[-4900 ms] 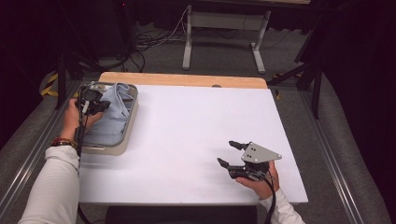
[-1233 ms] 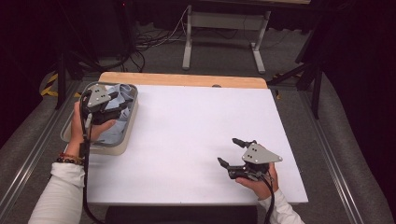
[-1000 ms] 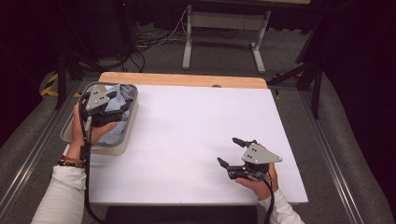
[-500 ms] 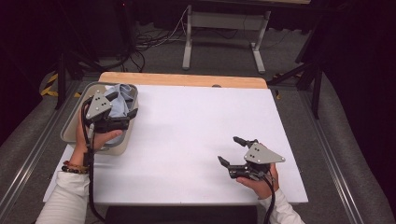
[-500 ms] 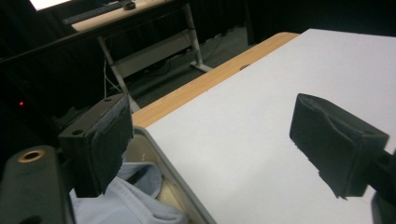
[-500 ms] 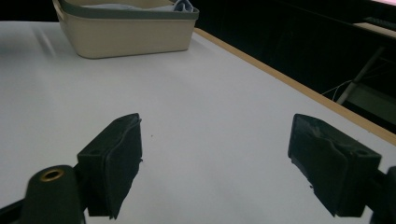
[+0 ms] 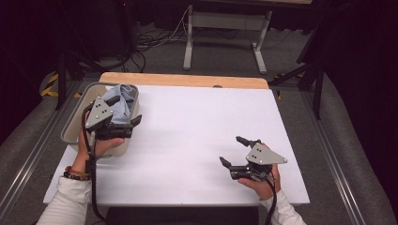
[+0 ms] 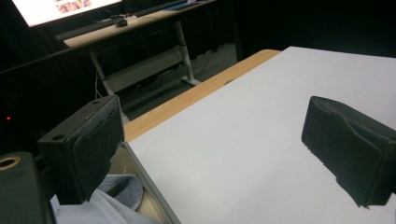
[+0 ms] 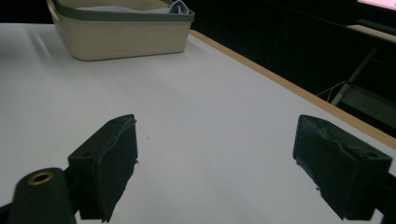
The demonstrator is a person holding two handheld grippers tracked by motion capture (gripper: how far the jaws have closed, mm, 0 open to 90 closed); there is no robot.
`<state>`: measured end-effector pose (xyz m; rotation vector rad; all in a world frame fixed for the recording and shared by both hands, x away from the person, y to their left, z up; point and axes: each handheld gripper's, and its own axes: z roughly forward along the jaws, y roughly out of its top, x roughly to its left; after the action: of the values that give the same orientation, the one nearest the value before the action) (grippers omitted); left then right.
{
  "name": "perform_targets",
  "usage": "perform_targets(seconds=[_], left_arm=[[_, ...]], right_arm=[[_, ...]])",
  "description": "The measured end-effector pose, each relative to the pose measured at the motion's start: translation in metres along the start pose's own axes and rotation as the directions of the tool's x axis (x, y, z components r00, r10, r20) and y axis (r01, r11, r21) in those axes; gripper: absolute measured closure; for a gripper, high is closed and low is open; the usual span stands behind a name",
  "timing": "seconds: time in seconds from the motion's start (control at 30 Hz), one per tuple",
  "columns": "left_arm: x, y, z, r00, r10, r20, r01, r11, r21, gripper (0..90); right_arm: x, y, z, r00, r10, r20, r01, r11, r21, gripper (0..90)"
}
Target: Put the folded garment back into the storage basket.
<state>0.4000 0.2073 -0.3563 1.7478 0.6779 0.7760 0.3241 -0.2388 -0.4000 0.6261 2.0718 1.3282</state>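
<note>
I am holding my left gripper point(image 7: 133, 119) over the right rim of the beige tub point(image 7: 70, 127) at the table's point(image 7: 197, 122) far-left corner, jaws spread wide with nothing between them. A pale blue cloth point(image 7: 120, 104) is lying crumpled in the tub's far end. I am resting my right gripper point(image 7: 233, 151) near the front-right corner, jaws also gaping wide and holding nothing, above the bare white surface.
</note>
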Motion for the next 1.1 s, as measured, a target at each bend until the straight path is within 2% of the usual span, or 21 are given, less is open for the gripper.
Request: perform_targets(seconds=[0.3, 0.4, 0.57, 0.73, 0.8, 1.03, 1.1], left_arm=[[-0.012, -0.003, -0.002, 0.9983, 0.016, 0.057, -0.015, 0.9998, -0.013, 5.3], [-0.015, -0.003, -0.002, 0.9971, 0.032, 0.069, -0.032, 0.9995, -0.008, 4.8], [-0.019, -0.004, 0.0, 0.9963, 0.035, 0.079, -0.035, 0.9994, -0.009, 4.3], [-0.027, -0.003, -0.003, 0.9939, 0.063, 0.09, -0.062, 0.9979, -0.014, 4.3], [-0.03, -0.003, -0.005, 0.9919, 0.068, 0.107, -0.067, 0.9976, -0.018, 3.5], [-0.041, -0.007, -0.006, 0.9905, 0.064, 0.121, -0.062, 0.9977, -0.026, 4.1], [-0.045, -0.009, -0.007, 0.9912, 0.072, 0.112, -0.069, 0.9971, -0.032, 4.0]], right_arm=[[0.0, -0.001, 0.0, 0.9997, 0.012, 0.02, -0.012, 1.0, -0.013, 11.6], [0.0, -0.001, 0.0, 0.9996, 0.017, 0.021, -0.017, 1.0, -0.012, 11.0], [-0.001, -0.002, -0.001, 0.9993, 0.019, 0.032, -0.018, 1.0, -0.01, 9.2], [0.0, -0.002, -0.001, 0.9992, 0.013, 0.039, -0.012, 1.0, -0.009, 9.1], [0.0, -0.002, -0.001, 0.999, 0.012, 0.042, -0.012, 1.0, -0.008, 9.1], [0.001, -0.001, -0.003, 0.9979, -0.008, 0.064, 0.009, 1.0, -0.019, 9.0], [0.002, 0.0, -0.003, 0.9979, -0.012, 0.064, 0.013, 1.0, -0.018, 9.0]])
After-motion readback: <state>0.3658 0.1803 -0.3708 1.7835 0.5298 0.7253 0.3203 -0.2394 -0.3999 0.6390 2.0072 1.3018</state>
